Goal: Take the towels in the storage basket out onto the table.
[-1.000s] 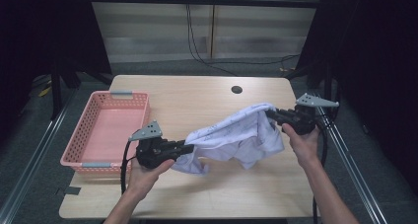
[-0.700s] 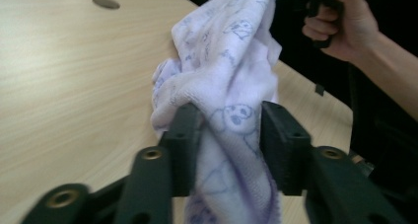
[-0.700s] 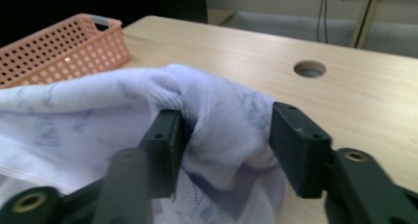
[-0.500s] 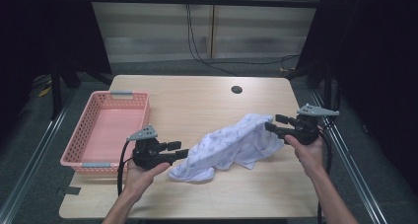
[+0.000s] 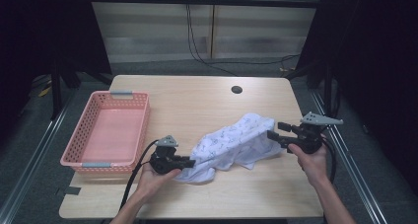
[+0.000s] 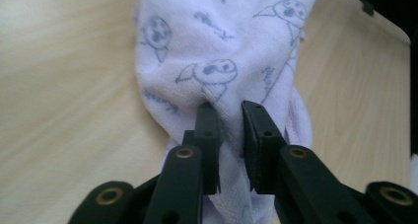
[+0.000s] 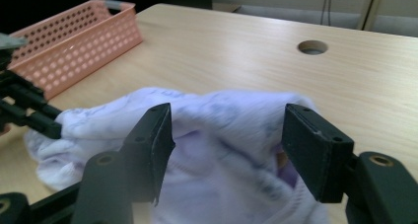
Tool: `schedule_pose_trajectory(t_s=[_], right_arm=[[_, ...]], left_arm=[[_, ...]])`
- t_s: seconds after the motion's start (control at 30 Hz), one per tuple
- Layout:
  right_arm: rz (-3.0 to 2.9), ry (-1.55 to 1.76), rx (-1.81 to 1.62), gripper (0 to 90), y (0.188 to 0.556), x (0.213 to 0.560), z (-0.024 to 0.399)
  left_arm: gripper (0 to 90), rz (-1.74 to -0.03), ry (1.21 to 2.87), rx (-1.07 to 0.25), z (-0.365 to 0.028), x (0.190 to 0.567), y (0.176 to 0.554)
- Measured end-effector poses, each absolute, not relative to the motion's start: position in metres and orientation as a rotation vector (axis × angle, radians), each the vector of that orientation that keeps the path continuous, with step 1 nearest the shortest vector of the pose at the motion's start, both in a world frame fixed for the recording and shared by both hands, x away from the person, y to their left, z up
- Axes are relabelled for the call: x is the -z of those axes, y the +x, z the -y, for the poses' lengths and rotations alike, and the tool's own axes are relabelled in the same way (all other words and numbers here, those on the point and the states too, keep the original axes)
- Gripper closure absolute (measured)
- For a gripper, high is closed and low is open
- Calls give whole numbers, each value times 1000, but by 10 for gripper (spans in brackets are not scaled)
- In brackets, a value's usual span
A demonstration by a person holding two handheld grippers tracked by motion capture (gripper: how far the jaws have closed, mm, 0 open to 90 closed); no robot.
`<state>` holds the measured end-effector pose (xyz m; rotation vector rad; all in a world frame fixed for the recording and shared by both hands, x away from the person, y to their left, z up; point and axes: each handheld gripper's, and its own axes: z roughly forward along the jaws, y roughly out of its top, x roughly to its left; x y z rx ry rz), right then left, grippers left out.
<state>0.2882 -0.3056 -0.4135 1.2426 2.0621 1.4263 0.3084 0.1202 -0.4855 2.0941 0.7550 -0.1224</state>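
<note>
1. Since a second ago, the cloth [image 5: 231, 146] has been lowered from mid-air and now lies on the table [image 5: 197, 100]; the left gripper [image 5: 190, 161] has sunk with it.
2. The left gripper's jaws have just been closing and are seen pinching a fold of the cloth between their pads.
3. The right gripper [image 5: 272, 135] is seen with its jaws spread wide, just opened; the cloth lies between and ahead of them, and no pad is pressed on it.
4. A pale wood-grain tabletop with a round cable hole [image 5: 236, 90] is shown, with dark curtains either side and a slatted wall behind.
5. A pink perforated plastic basket [image 5: 79, 155] stands beyond the left gripper's outer side, apart from the cloth.
6. The cloth is soft white terry printed with small grey cartoon figures, rumpled into a loose ridge.
7. Its long axis runs from the left gripper's tips across to the right gripper's tips.
</note>
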Motion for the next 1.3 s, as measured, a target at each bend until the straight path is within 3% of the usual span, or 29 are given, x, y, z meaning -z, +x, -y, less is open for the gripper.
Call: schedule_pose_trajectory(t_s=[0.1,0.3,0.5,0.67,0.8,1.07,1.1,1.23,1.3], right_arm=[[-2109,1196,-1411,360,274,407,296],[-2124,1157,-1440,355,251,398,291],[-2211,1129,-1405,357,244,412,275],[-2263,1087,-1447,357,245,414,258],[-2383,1020,-1462,342,252,430,219],[-2619,886,-1359,317,267,468,139],[-2632,902,-1340,334,268,473,135],[-2638,937,-1288,814,276,484,136],[-2568,928,-1418,845,277,462,149]], left_arm=[[813,-676,2051,221,-113,475,294],[775,-534,1997,278,-82,452,266],[520,-580,1935,287,-99,453,277],[529,-624,1859,218,-123,446,286],[560,-685,1848,169,-130,446,292],[541,-744,1870,128,-135,454,297],[537,-750,1870,125,-135,454,297],[559,-757,1857,112,-140,453,297],[559,-766,1839,103,-143,452,298]])
